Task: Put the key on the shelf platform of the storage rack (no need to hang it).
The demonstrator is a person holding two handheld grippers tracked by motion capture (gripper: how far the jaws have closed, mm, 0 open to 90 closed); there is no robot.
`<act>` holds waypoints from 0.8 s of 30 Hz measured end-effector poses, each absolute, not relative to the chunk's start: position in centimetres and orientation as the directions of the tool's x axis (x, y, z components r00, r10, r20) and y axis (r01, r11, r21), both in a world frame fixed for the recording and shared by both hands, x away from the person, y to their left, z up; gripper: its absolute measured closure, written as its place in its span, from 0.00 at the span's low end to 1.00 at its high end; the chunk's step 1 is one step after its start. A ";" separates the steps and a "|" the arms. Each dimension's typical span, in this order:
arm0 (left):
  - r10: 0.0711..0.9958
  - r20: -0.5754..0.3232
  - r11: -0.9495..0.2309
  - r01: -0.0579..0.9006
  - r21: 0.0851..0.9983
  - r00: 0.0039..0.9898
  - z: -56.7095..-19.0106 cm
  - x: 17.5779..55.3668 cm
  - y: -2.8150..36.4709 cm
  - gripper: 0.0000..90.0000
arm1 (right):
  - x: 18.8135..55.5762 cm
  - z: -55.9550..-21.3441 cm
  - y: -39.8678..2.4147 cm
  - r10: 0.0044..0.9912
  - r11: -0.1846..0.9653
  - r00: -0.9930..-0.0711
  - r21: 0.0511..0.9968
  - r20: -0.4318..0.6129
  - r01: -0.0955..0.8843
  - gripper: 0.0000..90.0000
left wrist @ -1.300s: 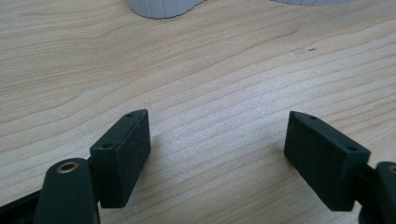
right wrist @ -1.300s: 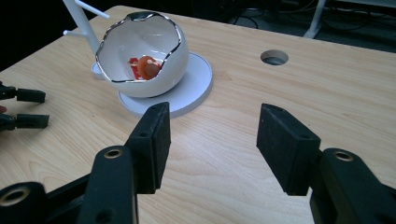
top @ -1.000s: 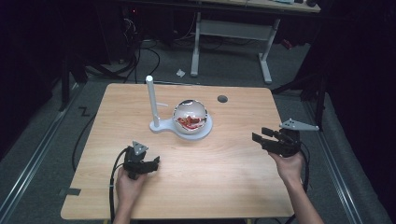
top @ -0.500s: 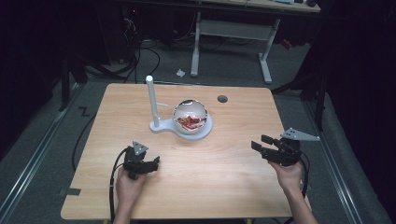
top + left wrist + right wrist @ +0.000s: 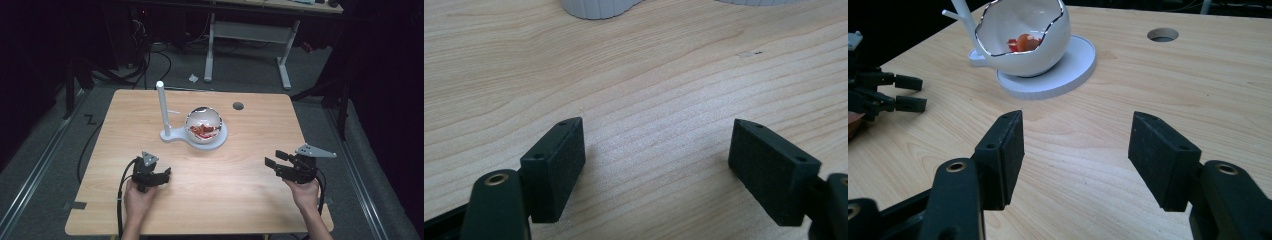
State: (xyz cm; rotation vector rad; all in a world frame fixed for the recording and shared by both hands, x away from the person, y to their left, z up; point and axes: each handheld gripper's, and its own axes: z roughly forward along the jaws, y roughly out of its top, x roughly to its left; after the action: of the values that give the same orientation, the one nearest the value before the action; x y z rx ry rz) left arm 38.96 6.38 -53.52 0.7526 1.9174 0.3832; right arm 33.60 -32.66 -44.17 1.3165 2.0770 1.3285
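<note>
- Holding the right gripper (image 5: 278, 162) low over the table (image 5: 250, 200), jaws parted with nothing between them, having just been opening.
- Resting the left gripper (image 5: 164, 176) near the front edge, jaws spread wide over bare wood.
- Sitting well ahead between both: eggshell-shaped bowl (image 5: 1023, 37) with red pieces (image 5: 1023, 42) inside, on a white base (image 5: 1073, 65).
- Standing just beside the bowl: 1 white post (image 5: 162, 107).
- Lying open beyond: round hole (image 5: 238, 106).

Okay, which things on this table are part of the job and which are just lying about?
Part of the job:
- white egg-shaped bowl with red bits inside
- white stand with its upright post
- left gripper, open
- right gripper, jaws just opening, nothing between them

Just lying about:
- round cable hole in the table
- crumpled paper on the floor
</note>
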 end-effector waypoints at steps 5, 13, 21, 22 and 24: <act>0.652 -0.693 0.756 0.333 0.563 -0.308 -53.5 39.0 6.4 0.25 | 33.5 -44.7 -32.3 0.838 0.133 -0.514 0.844 0.185 0.520 0.43; 0.654 -0.692 0.754 0.336 0.564 -0.305 -53.5 38.9 6.4 0.25 | 33.4 -45.4 -31.6 0.832 0.134 -0.522 0.842 0.191 0.522 0.43; 0.657 -0.691 0.751 0.339 0.566 -0.302 -53.5 38.9 6.4 0.25 | 33.2 -46.2 -30.9 0.832 0.134 -0.520 0.839 0.194 0.527 0.43; 0.657 -0.691 0.751 0.339 0.566 -0.301 -53.5 38.9 6.4 0.25 | 33.2 -46.4 -30.6 0.835 0.140 -0.516 0.835 0.189 0.533 0.43; 0.658 -0.691 0.750 0.340 0.567 -0.300 -53.5 38.9 6.4 0.25 | 33.2 -46.5 -30.4 0.836 0.147 -0.518 0.836 0.181 0.529 0.43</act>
State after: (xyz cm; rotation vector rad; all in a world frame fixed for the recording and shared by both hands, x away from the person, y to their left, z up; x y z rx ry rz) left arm 38.91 6.42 -53.54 0.7630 1.9118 0.3841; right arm 33.24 -30.42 -46.52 1.3157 2.1035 1.3149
